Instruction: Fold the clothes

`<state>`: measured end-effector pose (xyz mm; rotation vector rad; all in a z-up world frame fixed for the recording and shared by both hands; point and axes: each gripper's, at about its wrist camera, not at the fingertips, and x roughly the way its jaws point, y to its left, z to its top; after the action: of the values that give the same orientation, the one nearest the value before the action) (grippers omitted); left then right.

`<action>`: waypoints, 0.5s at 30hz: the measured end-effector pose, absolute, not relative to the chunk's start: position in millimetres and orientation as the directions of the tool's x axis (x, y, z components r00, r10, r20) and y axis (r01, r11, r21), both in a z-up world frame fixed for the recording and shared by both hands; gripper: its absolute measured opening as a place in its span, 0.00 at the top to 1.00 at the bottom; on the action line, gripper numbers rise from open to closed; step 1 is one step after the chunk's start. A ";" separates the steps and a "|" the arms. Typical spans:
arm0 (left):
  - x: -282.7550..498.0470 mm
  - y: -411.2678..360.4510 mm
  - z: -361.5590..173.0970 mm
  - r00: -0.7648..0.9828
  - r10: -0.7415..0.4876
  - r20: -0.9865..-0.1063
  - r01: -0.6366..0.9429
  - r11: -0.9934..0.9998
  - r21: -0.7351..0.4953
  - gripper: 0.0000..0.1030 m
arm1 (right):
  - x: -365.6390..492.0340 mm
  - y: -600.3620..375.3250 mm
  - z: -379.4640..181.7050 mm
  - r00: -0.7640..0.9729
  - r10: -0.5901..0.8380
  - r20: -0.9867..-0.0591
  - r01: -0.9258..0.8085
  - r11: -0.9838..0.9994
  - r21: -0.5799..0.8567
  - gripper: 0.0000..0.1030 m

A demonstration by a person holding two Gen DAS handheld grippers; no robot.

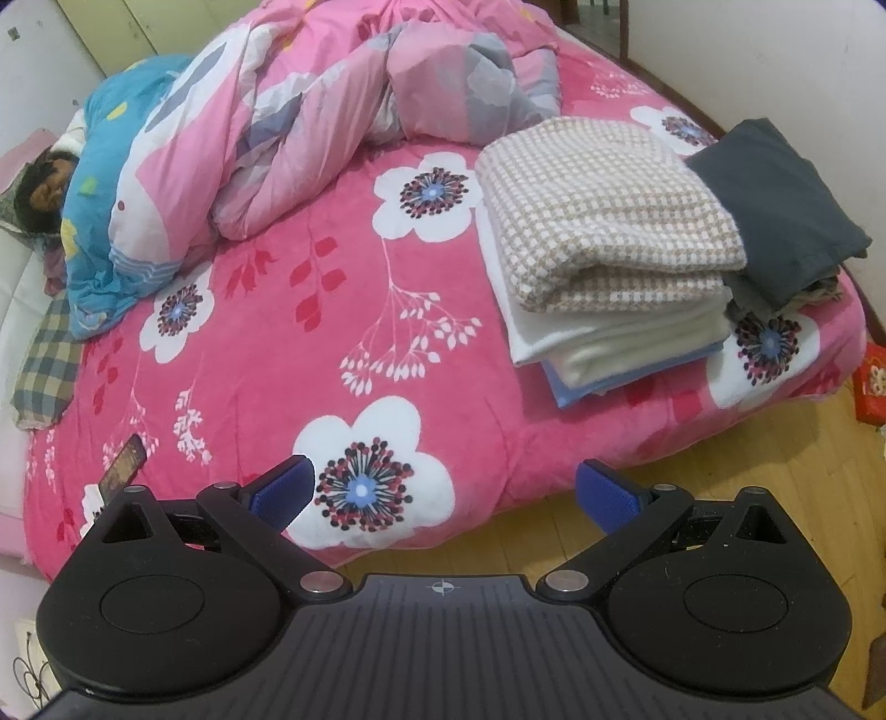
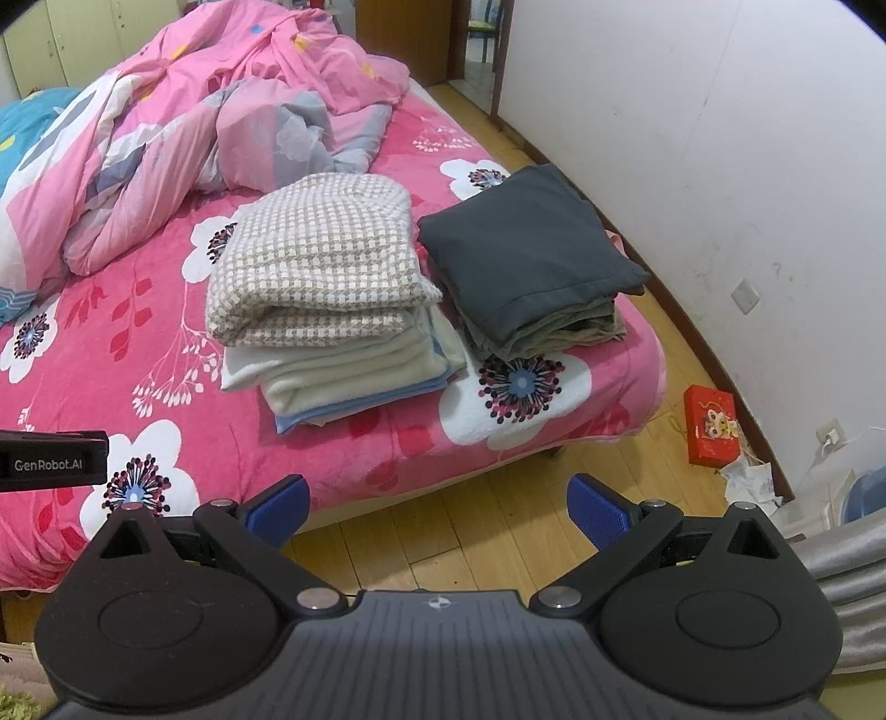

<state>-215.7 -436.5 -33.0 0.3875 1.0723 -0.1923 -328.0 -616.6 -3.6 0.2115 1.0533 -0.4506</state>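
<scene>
**Bedroom, pink everywhere**

We had a bed [image 2: 310,443] under a pink floral cover taking up most of the room, with a crumpled pink duvet [image 1: 288,127] piled at the far end. Wood plank floor [image 2: 443,531], and a scuffed white wall [image 2: 720,166] on the right. Pale cabinet doors [image 2: 72,44] stood at the back, lit evenly.

Folded checked garment [image 2: 315,260], dark pile [image 2: 526,243] beside, right tool [image 2: 437,512] spread
</scene>
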 end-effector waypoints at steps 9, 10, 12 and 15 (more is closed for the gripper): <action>-214.5 -436.7 -33.2 0.468 0.033 -0.883 0.336 0.918 0.212 0.01 | -323.2 -613.5 -2.9 0.415 -0.253 -0.874 0.445 0.894 -0.048 0.01; -214.3 -436.9 -33.2 0.468 0.033 -0.883 0.336 0.918 0.212 0.01 | -322.9 -613.6 -2.8 0.415 -0.253 -0.874 0.445 0.895 -0.047 0.01; -214.0 -437.2 -33.3 0.467 0.033 -0.883 0.336 0.918 0.211 0.01 | -322.5 -613.5 -2.6 0.416 -0.252 -0.874 0.444 0.895 -0.047 0.01; -213.3 -437.0 -33.8 0.466 0.033 -0.884 0.337 0.918 0.211 0.01 | -323.4 -611.9 -2.5 0.417 -0.253 -0.873 0.447 0.894 -0.046 0.01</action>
<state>-213.3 -437.0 -33.8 0.3841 1.0765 -0.1923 -323.4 -611.9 -2.5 0.2054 1.0538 -0.4431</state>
